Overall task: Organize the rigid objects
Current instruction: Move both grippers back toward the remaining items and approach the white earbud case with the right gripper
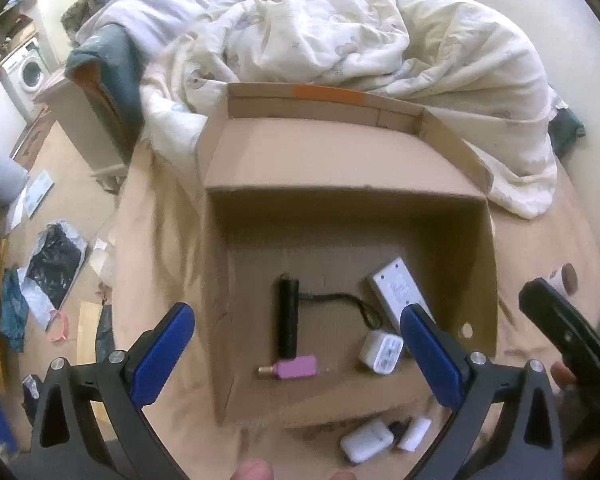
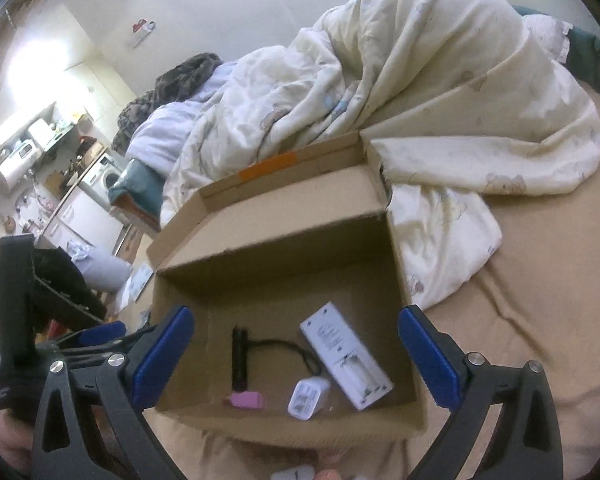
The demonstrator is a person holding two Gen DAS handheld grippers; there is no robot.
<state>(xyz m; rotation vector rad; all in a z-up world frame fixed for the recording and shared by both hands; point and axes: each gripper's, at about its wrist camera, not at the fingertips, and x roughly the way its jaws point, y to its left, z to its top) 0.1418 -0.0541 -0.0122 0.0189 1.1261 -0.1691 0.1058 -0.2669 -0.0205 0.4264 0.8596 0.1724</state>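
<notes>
We log both grippers, left (image 1: 296, 356) and right (image 2: 296, 356), spread and empty over the cardboard box (image 1: 348, 196) holding charger (image 1: 381, 351) and flashlight (image 1: 289, 318); white items (image 1: 366, 440) by its near edge could slide off the soft bed (image 1: 160, 240).

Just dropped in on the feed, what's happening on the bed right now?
A person with a gripper in each hand is sorting small items into an open cardboard box on the bed. Inside lie a black flashlight, a pink piece, a white charger and a flat white device. Both the left gripper and right gripper are open and empty above the box. Two white items still lie outside it on the bed.
</notes>
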